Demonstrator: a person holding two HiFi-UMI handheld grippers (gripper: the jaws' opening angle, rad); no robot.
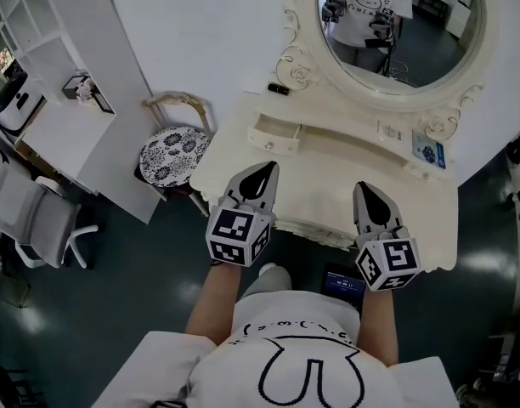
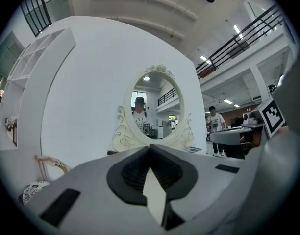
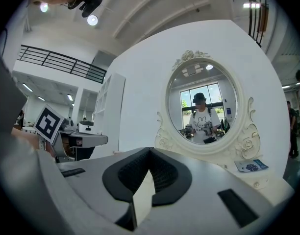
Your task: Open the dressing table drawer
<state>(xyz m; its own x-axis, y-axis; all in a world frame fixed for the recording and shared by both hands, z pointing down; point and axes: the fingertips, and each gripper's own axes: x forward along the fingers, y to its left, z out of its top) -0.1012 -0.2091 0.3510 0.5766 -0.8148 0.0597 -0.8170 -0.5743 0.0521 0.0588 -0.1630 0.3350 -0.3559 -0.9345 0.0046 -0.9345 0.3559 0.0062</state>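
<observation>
**Both tools clenched and empty, short of the little drawer**

The left tool (image 1: pixel 265 167) was clenched with nothing between its jaws, its own view showing the ridged pads meeting at the tip (image 2: pixel 150 148). The right tool (image 1: pixel 364 187) was likewise shut and empty (image 3: pixel 150 151). Both hovered over the front edge of the cream surface (image 1: pixel 328 172), touching nothing.

The drawer (image 1: pixel 275 132) sat just ahead of the left tool's tip, in the low raised tier under the mirror (image 1: pixel 396 24). It seemed to stand slightly proud of the tier. It looked small, light and rigid, probably painted wood, so it should slide with a gentle straight pull. A skewed tug might jam it or drag the tier. The one sensible hold was the tiny knob (image 1: pixel 268 145) on its front. That knob looked smooth and round, so the jaws would have to part, then close squarely on it or they might slip off.

Nothing lay between the left tool and the knob. A small dark stick (image 1: pixel 277 88) rested beyond the drawer, and a blue packet (image 1: pixel 428 150) lay ahead and to the right of the right tool. A flower-patterned stool (image 1: pixel 173 151) stood left of the left tool, clear of the pull.
</observation>
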